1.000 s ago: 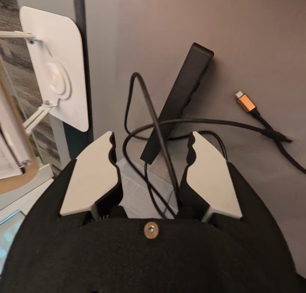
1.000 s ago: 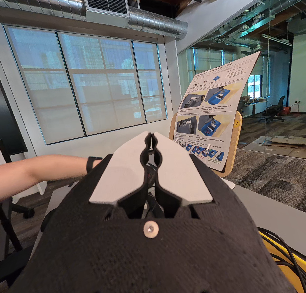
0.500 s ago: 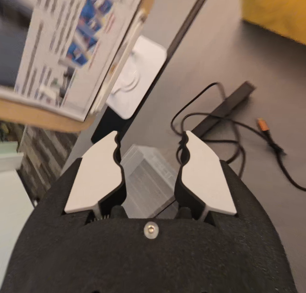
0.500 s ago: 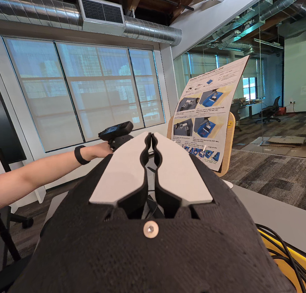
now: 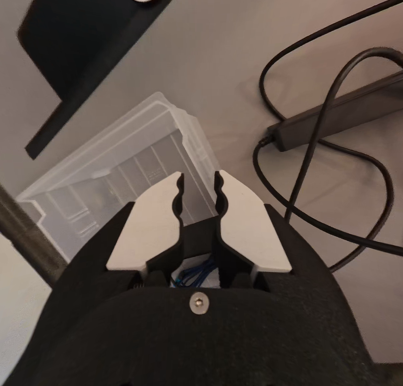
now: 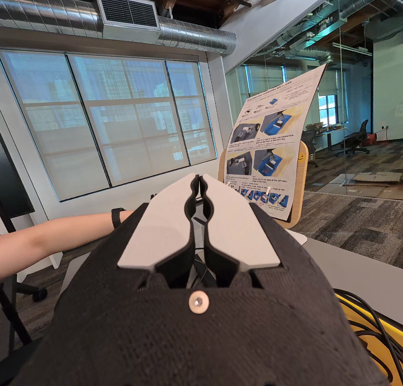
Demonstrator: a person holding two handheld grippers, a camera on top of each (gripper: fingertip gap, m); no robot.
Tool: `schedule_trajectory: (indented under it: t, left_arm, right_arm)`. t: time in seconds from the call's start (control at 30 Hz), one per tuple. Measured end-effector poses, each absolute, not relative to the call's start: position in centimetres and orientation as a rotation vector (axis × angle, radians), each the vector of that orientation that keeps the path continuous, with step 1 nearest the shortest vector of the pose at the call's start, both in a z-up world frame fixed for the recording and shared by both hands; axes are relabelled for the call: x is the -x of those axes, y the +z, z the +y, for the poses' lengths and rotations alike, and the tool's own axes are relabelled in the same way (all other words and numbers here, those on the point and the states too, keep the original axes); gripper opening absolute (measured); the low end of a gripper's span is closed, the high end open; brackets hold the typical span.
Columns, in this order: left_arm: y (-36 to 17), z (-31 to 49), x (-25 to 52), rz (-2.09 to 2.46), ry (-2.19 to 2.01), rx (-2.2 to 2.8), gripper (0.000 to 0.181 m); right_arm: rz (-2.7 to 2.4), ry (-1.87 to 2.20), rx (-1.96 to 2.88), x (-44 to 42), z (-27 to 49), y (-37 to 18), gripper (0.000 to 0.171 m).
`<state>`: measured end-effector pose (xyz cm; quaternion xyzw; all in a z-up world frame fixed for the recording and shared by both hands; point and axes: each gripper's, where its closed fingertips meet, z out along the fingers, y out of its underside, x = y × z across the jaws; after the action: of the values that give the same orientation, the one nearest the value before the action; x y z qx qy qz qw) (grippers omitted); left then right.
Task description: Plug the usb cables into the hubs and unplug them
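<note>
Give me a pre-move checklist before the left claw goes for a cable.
1. Left claw empty: ok, partly open, nothing between its fingers.
2. Hub reachable: ok, on the table right of the claw.
3. Cable free: not ok, looped over the hub.
4. Clear box out of the way: not ok, directly under the claw.
5. Right claw ready: shut, raised off the table; contents cannot tell.

Open-plan office: big windows (image 6: 113,122), exposed ducts (image 6: 192,35), glass partition (image 6: 340,91), carpet (image 6: 349,220), desk chairs (image 6: 357,139), grey worktop (image 6: 357,273) with instruction sheet (image 6: 272,148).
</note>
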<state>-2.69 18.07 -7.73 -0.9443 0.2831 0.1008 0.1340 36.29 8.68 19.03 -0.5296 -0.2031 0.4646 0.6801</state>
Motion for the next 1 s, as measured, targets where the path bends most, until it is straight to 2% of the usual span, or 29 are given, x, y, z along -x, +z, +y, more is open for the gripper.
schedule_trajectory:
  t: [0.07, 0.17, 0.43, 0.5, 0.57, 0.63, 0.8, 0.9, 1.0]
  left_arm:
    - [-7.9, 17.8, 2.8, 0.825, 0.271, 2.771, 0.012]
    - [-7.8, 18.4, 4.5, 0.819, 0.388, 2.775, 0.012]
    - [-7.8, 18.8, 4.9, 0.817, 0.278, 2.764, 0.013]
    - [-7.7, 18.9, 5.0, 0.826, 0.297, 2.753, 0.015]
    - [-7.2, 19.2, 5.5, 0.875, 0.407, 2.693, 0.029]
    - [-5.8, 19.7, 5.7, 0.891, 0.482, 2.593, 0.041]
    - [1.4, 18.9, 5.3, 0.731, 0.465, 2.222, 0.040]
    - [4.8, 14.8, 2.5, 0.660, 0.205, 2.030, 0.037]
    - [5.4, 9.6, -1.0, 0.682, -0.068, 1.922, 0.040]
  right_arm:
    - [-0.452, 1.046, 1.191, -36.4, 8.8, 19.0, 0.001]
    - [-0.446, 1.046, 1.191, -36.5, 8.9, 18.9, 0.001]
    - [-0.460, 1.042, 1.211, -35.8, 9.2, 18.7, 0.001]
    - [-0.471, 1.041, 1.221, -35.3, 9.2, 18.5, 0.001]
    - [-0.487, 1.037, 1.229, -34.8, 9.2, 18.4, 0.001]
    - [-0.509, 1.031, 1.234, -34.2, 9.1, 18.3, 0.001]
    - [-0.580, 1.024, 1.270, -31.8, 9.4, 17.7, 0.001]
    - [-0.642, 1.029, 1.309, -29.3, 9.5, 16.9, 0.002]
    - [-0.731, 1.014, 1.366, -26.3, 9.5, 15.6, 0.004]
